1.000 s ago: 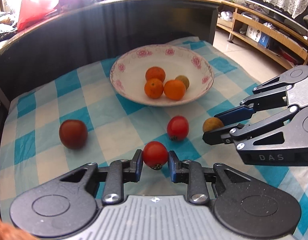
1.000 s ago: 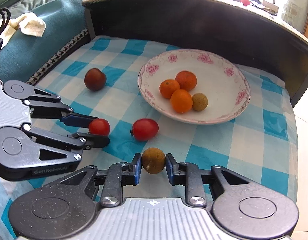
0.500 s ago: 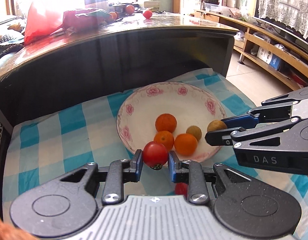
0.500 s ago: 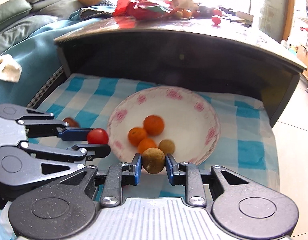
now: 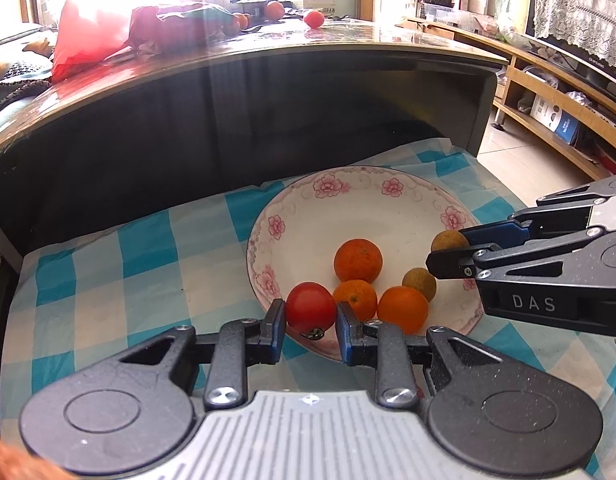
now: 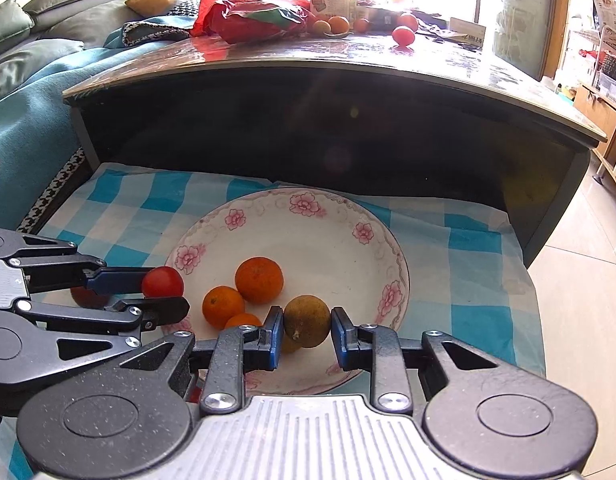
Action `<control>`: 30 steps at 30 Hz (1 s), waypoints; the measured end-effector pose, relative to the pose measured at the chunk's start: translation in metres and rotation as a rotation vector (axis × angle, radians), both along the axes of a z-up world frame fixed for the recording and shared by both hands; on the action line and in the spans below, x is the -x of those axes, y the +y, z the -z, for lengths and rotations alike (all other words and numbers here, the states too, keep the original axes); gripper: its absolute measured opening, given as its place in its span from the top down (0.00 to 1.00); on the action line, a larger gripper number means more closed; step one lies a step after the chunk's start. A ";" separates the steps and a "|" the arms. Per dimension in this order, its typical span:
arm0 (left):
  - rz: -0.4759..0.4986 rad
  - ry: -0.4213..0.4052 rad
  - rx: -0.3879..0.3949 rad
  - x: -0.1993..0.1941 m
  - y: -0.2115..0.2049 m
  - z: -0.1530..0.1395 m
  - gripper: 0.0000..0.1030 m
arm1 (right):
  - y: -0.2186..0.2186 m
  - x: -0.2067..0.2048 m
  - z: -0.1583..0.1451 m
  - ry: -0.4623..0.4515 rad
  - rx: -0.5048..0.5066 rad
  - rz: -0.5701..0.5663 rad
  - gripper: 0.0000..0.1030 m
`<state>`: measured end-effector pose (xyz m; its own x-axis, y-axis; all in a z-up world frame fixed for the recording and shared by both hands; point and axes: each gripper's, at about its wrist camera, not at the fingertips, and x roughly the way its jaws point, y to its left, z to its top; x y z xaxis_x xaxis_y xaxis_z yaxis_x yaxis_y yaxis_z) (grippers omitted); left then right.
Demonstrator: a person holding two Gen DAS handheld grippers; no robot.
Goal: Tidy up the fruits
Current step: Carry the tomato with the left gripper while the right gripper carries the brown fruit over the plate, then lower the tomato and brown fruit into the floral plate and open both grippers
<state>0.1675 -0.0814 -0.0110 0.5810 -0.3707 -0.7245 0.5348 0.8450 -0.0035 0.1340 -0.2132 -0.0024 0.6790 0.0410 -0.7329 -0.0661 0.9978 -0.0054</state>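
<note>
A white bowl with pink flowers (image 5: pixel 360 196) (image 6: pixel 336 236) sits on the blue checked cloth and holds three oranges (image 5: pixel 358 260) (image 6: pixel 259 280) and a brown-green fruit (image 5: pixel 419 283). My left gripper (image 5: pixel 311 320) (image 6: pixel 163 296) is shut on a red tomato (image 5: pixel 310 307) (image 6: pixel 163 282), held above the bowl's near left rim. My right gripper (image 6: pixel 307 330) (image 5: pixel 448 250) is shut on a brown-green fruit (image 6: pixel 307 320) (image 5: pixel 448 240), held above the bowl's right side.
A dark red fruit (image 6: pixel 87 299) lies on the cloth behind the left gripper. A dark table top (image 5: pixel 267 52) overhangs the cloth at the back, with a red bag (image 6: pixel 247 4) and loose fruit on it. Shelving (image 5: pixel 556 100) stands at right.
Both grippers have lifted their fruit off the cloth and moved forward over the bowl. The tomato left on the cloth has dropped out of sight under the left gripper.
</note>
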 end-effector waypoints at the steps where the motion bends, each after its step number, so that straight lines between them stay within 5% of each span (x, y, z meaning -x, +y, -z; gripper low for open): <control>1: -0.002 0.004 -0.001 -0.002 0.000 0.001 0.65 | -0.001 -0.002 0.001 0.002 0.003 0.002 0.80; 30: -0.033 -0.015 0.035 -0.007 0.005 -0.004 0.64 | -0.013 -0.005 -0.002 -0.026 -0.027 0.057 0.78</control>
